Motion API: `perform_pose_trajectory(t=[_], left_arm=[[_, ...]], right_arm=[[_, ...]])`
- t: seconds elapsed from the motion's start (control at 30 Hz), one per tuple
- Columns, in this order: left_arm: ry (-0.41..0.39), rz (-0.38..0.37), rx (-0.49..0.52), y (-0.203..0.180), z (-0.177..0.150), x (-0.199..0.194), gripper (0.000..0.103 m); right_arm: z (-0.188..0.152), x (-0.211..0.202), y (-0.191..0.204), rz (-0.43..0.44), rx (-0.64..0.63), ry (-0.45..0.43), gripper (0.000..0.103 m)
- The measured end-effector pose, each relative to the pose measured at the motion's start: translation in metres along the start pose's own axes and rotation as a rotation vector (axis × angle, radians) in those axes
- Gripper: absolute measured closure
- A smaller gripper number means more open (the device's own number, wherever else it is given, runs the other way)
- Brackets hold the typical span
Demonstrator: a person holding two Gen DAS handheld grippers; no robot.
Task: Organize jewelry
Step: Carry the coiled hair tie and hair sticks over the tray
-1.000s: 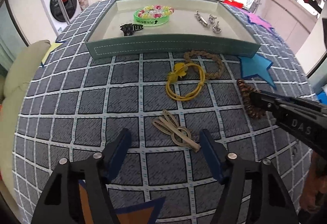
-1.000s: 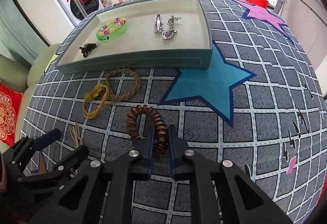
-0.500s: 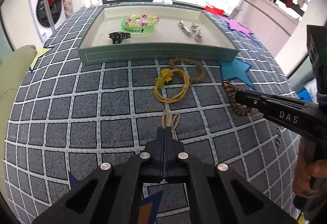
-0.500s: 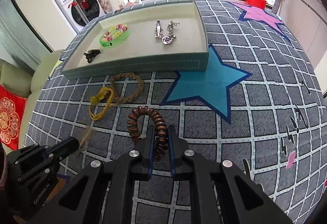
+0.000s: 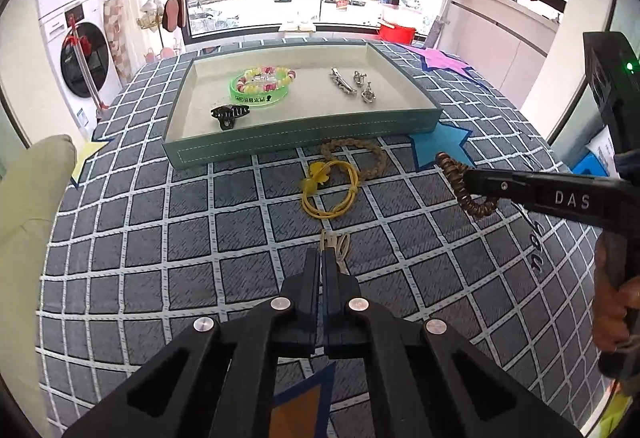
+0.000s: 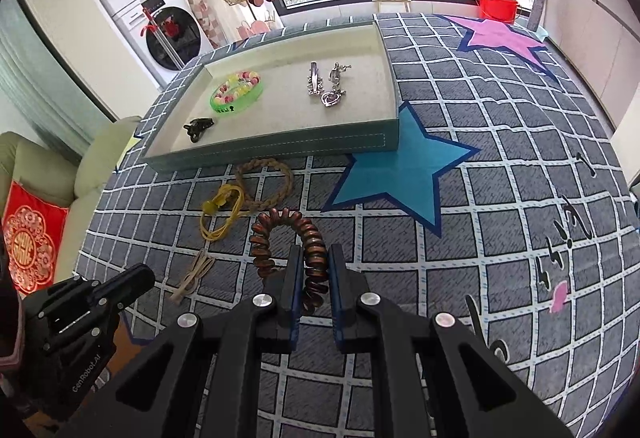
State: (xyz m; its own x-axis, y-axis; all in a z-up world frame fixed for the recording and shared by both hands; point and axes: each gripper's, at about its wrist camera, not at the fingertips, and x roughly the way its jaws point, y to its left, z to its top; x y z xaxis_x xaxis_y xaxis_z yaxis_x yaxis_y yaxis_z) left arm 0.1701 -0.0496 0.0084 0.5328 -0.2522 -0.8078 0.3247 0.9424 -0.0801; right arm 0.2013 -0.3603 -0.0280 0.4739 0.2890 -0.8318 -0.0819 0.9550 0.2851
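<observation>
Both grippers loaded, tray waiting at twelve o'clock.

The left gripper (image 5: 323, 258) is clenched on the thin beige bands (image 5: 338, 244); the right gripper (image 6: 314, 278) grasps the brown coil tie (image 6: 288, 234). The yellow cord (image 5: 330, 190) and braided ring (image 5: 360, 154) lie just before the tray (image 5: 304, 136). The limp bands could slip from such a narrow pinch, or catch the tray wall. How much of either piece sits between the pads is hidden.

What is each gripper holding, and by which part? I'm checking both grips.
Left gripper: beige rubber bands, near ends. Right gripper: brown spiral hair tie, near side of loop.
</observation>
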Motion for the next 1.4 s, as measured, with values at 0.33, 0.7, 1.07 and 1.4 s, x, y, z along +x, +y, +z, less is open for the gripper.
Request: perform_pose_trajectory(t=[0.33, 0.7, 1.07, 1.4], left_arm=[[-0.01, 0.042, 0.093, -0.002, -0.003, 0.004, 0.0], [0.103, 0.009, 0.1, -0.005, -0.019, 0.087, 0.01], [0.096, -0.046, 0.127, -0.007, -0.032, 0.12, 0.081], [0.006, -0.09, 0.08, 0.007, -0.022, 0.101, 0.081]], right_arm=[[-0.004, -0.011, -0.005, 0.015, 0.025, -0.021, 0.09], [-0.008, -0.019, -0.006, 0.016, 0.036, -0.03, 0.09], [-0.008, -0.02, -0.003, 0.025, 0.038, -0.035, 0.09], [0.005, -0.026, 0.006, 0.025, 0.023, -0.049, 0.09]])
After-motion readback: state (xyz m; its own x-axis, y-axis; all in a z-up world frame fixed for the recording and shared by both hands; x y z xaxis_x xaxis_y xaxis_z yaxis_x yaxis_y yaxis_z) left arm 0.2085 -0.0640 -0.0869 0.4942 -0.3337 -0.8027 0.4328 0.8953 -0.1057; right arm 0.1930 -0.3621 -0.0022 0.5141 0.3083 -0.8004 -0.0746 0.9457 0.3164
